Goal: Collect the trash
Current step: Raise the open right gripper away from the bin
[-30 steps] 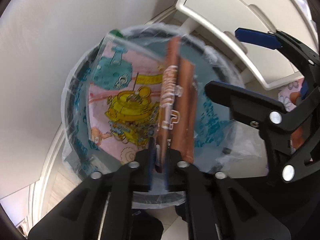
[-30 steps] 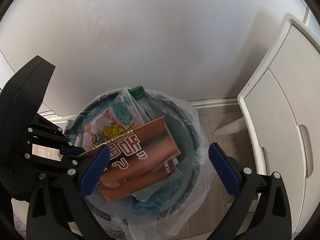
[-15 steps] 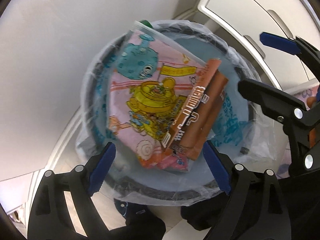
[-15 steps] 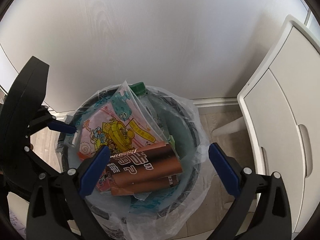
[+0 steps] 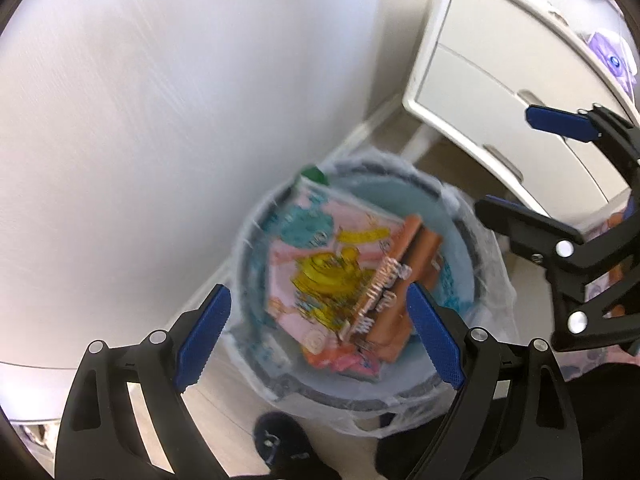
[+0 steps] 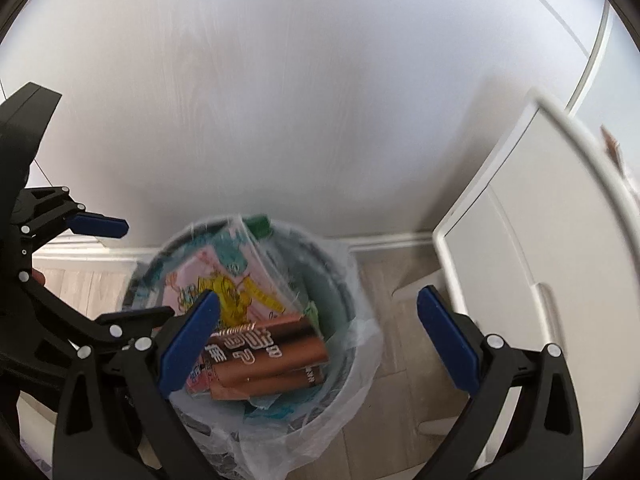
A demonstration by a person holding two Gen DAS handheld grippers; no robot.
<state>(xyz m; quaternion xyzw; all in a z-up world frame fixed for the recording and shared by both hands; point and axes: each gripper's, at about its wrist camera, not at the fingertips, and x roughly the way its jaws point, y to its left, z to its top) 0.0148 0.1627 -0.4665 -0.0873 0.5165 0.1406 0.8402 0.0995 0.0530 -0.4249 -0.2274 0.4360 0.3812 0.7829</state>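
Down in the bin, the round one lined with a clear bag, lies the trash; the brown wrapper sits on top of a pink cartoon-printed packet, toward the 4 o'clock side of the bin in the left wrist view; a green bottle cap pokes up at the bin's 11 o'clock edge, right by the white wall; the picture is smeared with motion, so the wrapper's print cannot be read cleanly. The left gripper hangs above the bin with its blue pads spread wide and nothing between them; the wrapper is well below and free of the pads. Over at 3 o'clock in that same view the right gripper shows from the side, jaws also wide, holding nothing. From the right wrist camera, the right gripper frames the bin from above; the brown wrapper lies across the lower part of the bin's mouth, the pink packet behind it, the green cap at 12 o'clock; the left gripper stands at 9 o'clock, pads apart. A white cabinet stands at 3 o'clock, just beside the bin on the pale floor.
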